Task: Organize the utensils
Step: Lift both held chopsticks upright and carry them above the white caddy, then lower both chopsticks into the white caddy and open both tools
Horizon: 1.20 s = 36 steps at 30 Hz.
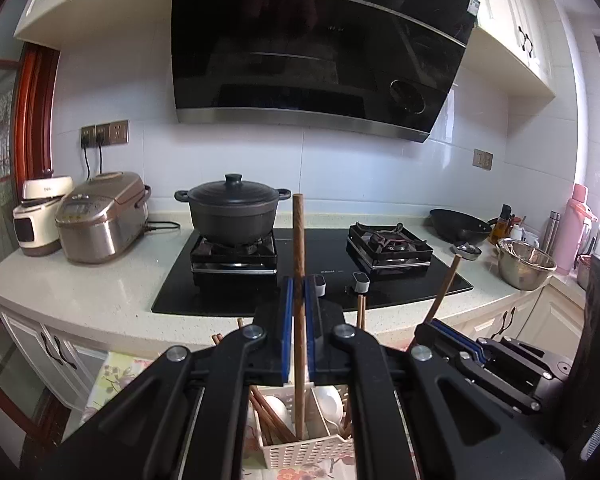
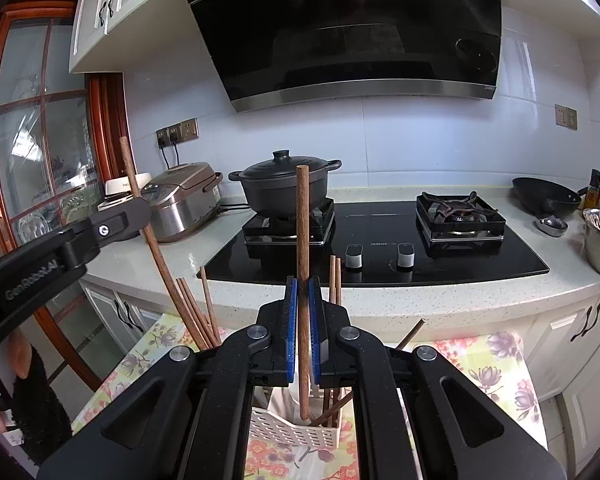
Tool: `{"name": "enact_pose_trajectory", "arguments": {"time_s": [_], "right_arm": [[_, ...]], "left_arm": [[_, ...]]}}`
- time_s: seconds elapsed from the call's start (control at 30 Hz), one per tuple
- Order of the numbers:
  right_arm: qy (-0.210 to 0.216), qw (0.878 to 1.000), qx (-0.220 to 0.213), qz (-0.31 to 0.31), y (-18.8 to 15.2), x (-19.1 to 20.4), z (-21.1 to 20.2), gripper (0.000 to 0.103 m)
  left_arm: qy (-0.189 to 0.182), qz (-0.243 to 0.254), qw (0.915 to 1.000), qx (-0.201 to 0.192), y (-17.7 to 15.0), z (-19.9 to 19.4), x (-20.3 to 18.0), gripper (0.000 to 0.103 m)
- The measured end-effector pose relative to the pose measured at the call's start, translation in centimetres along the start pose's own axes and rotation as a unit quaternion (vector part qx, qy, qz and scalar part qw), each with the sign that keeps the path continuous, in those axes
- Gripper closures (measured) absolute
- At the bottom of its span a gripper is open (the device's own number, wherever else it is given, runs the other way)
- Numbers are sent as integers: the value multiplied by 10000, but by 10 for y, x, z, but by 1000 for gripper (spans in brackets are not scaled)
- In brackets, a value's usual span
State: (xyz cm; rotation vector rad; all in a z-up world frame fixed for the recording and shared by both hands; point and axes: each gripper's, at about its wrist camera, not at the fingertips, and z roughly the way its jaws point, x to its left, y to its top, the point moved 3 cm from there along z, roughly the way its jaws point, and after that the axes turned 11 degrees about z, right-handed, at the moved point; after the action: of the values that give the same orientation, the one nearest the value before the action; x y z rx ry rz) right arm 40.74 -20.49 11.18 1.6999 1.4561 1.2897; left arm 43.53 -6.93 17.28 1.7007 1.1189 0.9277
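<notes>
A black lidded pot (image 1: pixel 233 208) sits on the left burner of the stove (image 1: pixel 312 272). A rice cooker (image 1: pixel 102 218) stands left on the counter (image 1: pixel 80 296); a wok (image 1: pixel 458 225) and steel bowl (image 1: pixel 525 264) stand right.

Wooden chopstick (image 1: pixel 299 240) matt; hob (image 1: pixel 312 276) glossy glass; basket (image 1: pixel 304 450) white plastic.
</notes>
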Motion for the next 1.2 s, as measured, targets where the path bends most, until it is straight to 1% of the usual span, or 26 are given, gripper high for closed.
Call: {"name": "enact_pose_trajectory", "arguments": {"time_s": [0.33,0.5,0.73,0.9,0.97,1.13,1.2], "right_arm": [[-13,10000,64,-32,-6,0,8,96],[-17,9999,127,-56,-9,-1,15,96],[18,9994,310,-135,-19,-1,30,96],[81,9987,466,-165,-26,-5,41,96],[98,9984,519,-195,-29,-6,46,96],[143,9972,703,-213,-35,-12,59,96],[186,9968,755,-189,-36,-15,63,96]], "left_arm": [[-41,-192,9998,67,-12,19,4,97],[-57,-219,9996,175,-21,30,4,97],[-144,-353,9984,419,-41,51,10,97],[-207,-360,9977,532,-52,61,11,97],[-240,-374,9970,638,-59,70,10,97],[-209,-252,9955,890,-75,90,5,97],[-92,-218,9953,944,-81,95,6,97]]}}
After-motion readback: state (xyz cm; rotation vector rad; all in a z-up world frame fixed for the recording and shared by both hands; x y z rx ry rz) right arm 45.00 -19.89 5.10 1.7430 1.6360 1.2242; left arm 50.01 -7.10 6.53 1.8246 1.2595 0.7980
